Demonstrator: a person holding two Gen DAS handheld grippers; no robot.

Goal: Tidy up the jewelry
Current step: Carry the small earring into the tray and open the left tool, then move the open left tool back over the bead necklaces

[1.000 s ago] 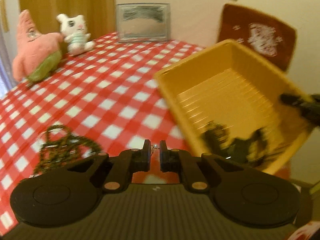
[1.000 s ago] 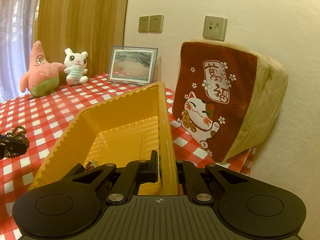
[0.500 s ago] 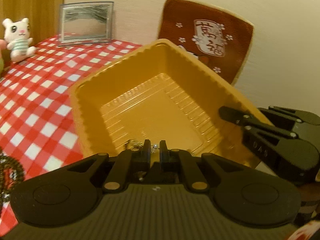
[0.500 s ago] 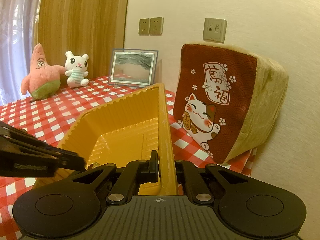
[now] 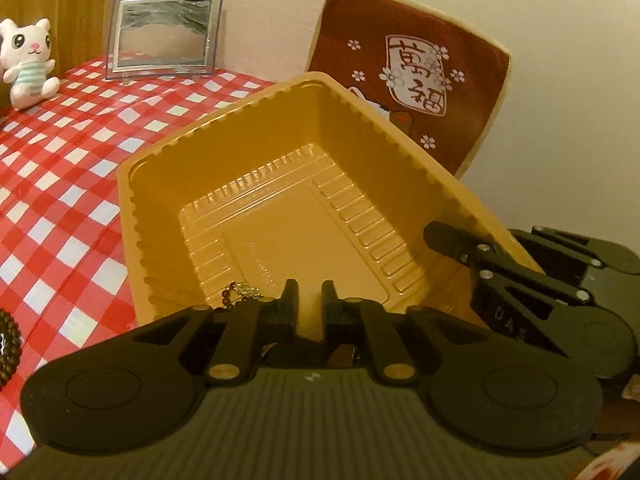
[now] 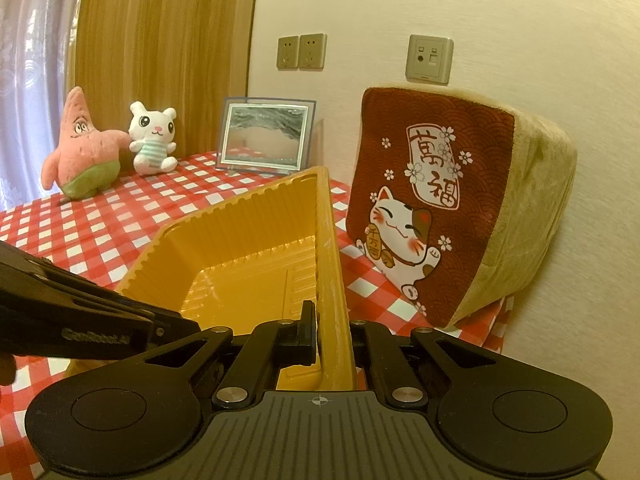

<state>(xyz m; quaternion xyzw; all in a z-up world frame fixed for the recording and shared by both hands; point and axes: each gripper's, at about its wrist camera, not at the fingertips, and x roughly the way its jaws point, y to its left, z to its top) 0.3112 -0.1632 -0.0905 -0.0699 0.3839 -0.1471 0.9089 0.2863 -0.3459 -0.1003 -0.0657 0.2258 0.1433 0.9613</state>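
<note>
**Drop into tray: left jaws parting**

Checked tablecloth [image 5: 60, 200] carries the yellow plastic tray [image 5: 160, 184], tilted up toward me. My right gripper [image 6: 332, 332] is clamped on the tray's near-right wall, holding it; the wall looks thin and flexible, so I judge a light pinch enough. My left gripper [image 5: 308, 300] hangs over the tray's near end, jaws opening, nothing visible between the pads. A small beaded chain with a gold charm [image 5: 244, 290] lies in the tray just left of them. Judgement: light, limp, snag-prone; take by the charm. Dark bead bracelet [image 5: 8, 344] waits far left on the cloth.
</note>
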